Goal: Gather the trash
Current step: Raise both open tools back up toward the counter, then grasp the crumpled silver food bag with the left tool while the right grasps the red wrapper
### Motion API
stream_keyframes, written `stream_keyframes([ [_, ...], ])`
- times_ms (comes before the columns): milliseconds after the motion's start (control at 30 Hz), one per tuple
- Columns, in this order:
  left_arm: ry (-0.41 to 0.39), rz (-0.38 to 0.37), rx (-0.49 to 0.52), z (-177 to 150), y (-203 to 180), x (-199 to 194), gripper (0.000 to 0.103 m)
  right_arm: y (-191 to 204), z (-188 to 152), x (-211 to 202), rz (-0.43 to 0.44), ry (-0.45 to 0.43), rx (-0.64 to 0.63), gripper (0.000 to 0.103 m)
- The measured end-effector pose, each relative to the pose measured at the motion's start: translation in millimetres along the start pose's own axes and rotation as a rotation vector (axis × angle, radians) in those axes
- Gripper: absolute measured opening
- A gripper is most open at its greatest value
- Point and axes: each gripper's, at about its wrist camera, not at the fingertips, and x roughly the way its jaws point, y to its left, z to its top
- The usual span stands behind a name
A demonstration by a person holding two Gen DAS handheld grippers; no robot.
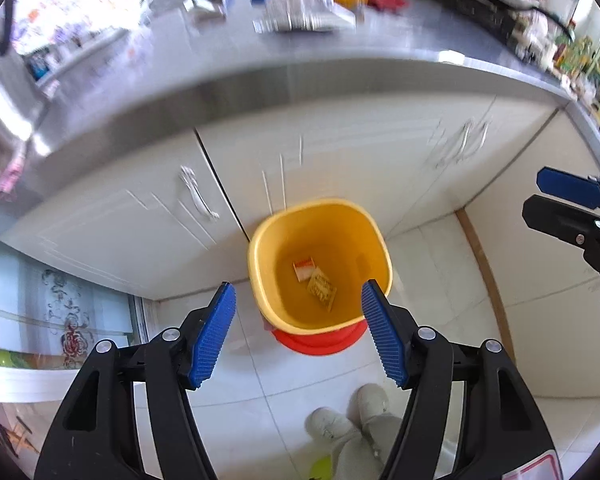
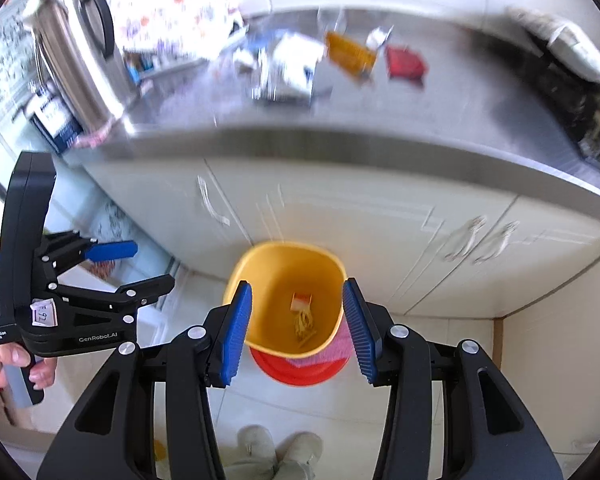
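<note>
Left wrist view: steel countertop (image 1: 380, 76) with blurred litter (image 1: 300, 4) left to collect, then yellow bin (image 1: 320, 208) holding two wrappers (image 1: 316, 280). My left gripper (image 1: 298, 328) and right gripper (image 2: 296, 328) both gape, empty, above it.

The left gripper (image 2: 138, 264) body reads "GenRobot.AI" and "Data Acquisition System"; a small white sticker (image 2: 43, 312) on it bears handwriting, seemingly "F 92"
</note>
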Motion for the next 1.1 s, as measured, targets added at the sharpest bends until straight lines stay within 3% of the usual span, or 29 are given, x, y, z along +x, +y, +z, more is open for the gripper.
stream_keyframes([
  [233, -0.072, -0.008, -0.035, 14, 0, -44, 0.066, 1, 14, -45, -0.029, -0.091, 0.045, 0.048],
  [467, -0.110, 0.001, -0.012, 33, -2, -64, 0.068, -2, 29, -56, -0.043, -0.134, 0.042, 0.048],
  [700, -0.127, 0.019, -0.001, 71, -5, -54, 0.069, -29, 62, -37, -0.036, -0.152, 0.065, 0.048],
  [1100, -0.104, 0.025, -0.057, 171, -3, 0, 0.070, -98, 155, 31, -0.019, -0.133, 0.052, 0.048],
])
